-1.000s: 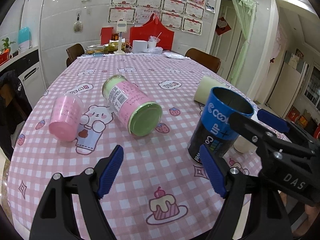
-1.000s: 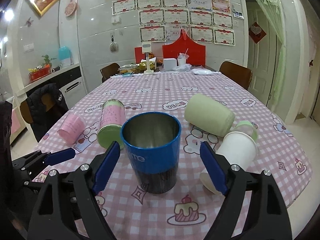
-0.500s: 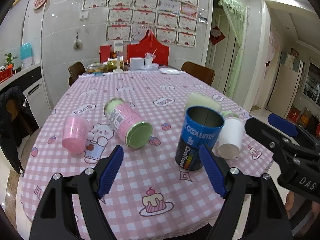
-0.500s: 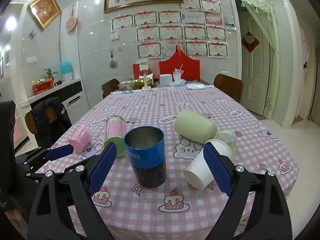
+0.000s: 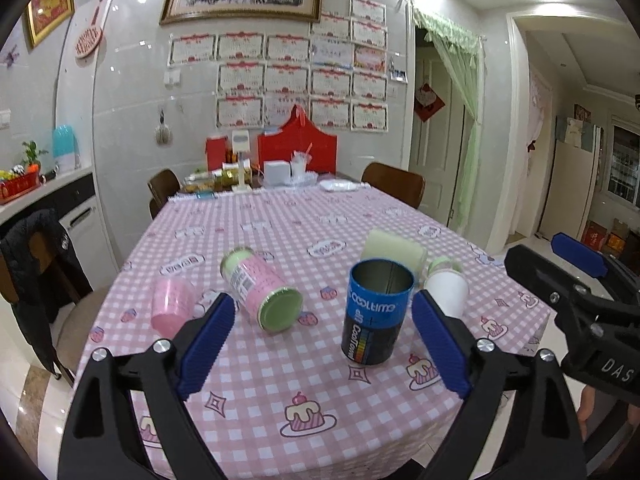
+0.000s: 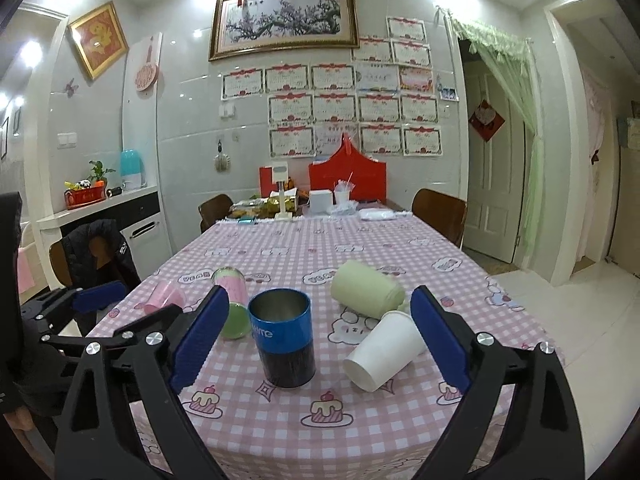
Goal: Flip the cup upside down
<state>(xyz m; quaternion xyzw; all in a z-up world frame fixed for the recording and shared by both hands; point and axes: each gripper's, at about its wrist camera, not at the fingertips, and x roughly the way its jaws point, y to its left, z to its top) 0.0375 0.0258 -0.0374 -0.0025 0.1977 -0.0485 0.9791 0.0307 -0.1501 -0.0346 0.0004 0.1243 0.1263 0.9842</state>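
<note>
Cup [image 5: 378,312] [image 6: 283,337], blue above and black below, is standing upright with its mouth facing up on the pink checked counter [image 5: 280,364] [image 6: 360,420], near the front edge. Nothing is touching it. I am holding my left gripper [image 5: 322,346] spread wide and empty above the front of the counter; in its own view the cup is sitting between the blue pads [image 5: 206,338], closer to the one on the right. I am holding my right gripper [image 6: 318,344] wide apart too, gripping nothing, and the cup is showing between its pads [image 6: 438,342], nearer the one on the left. A white cup [image 5: 447,290] [image 6: 384,354] is lying on its side just beside the blue one, its open mouth pointing toward the front edge. Behind it a pale green cup [image 5: 394,248] [image 6: 366,294] is also lying on its side. On the other side a pink can [image 5: 262,290] [image 6: 232,304] with a green end is lying on the counter, and beyond it a pink cup [image 5: 172,308] [image 6: 164,296] is lying too.
</note>
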